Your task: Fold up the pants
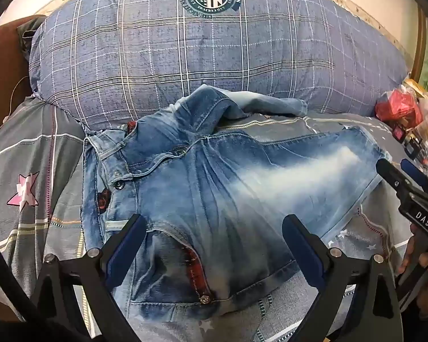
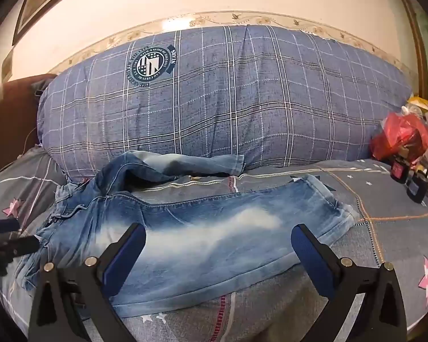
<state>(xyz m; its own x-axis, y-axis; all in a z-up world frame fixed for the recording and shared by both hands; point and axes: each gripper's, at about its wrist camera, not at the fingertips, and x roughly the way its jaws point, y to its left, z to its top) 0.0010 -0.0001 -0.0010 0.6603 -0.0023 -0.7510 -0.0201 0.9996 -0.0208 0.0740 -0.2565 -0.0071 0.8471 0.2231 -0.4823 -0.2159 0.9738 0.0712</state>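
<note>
the jeans (image 1: 208,176) lie spread on the bed cover (image 1: 37,154); one leg is bunched against the big pillow (image 1: 185,51). the left gripper (image 1: 214,242) and the right gripper (image 2: 218,256) both hover above the denim with fingers spread wide, pinching nothing.

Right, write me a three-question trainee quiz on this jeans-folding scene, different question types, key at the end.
1. True or false: the left gripper is clamped on the jeans.
2. Multiple choice: what lies directly behind the jeans, against the wall? A) a wooden chair B) a blue checked pillow C) a laundry basket
3. Fill in: the far trouser leg lies crumpled against the ____, while the near leg lies flat on the bedsheet.

Key: 1 false, both the left gripper and the right gripper are open above the denim; 2 B; 3 pillow.
</note>
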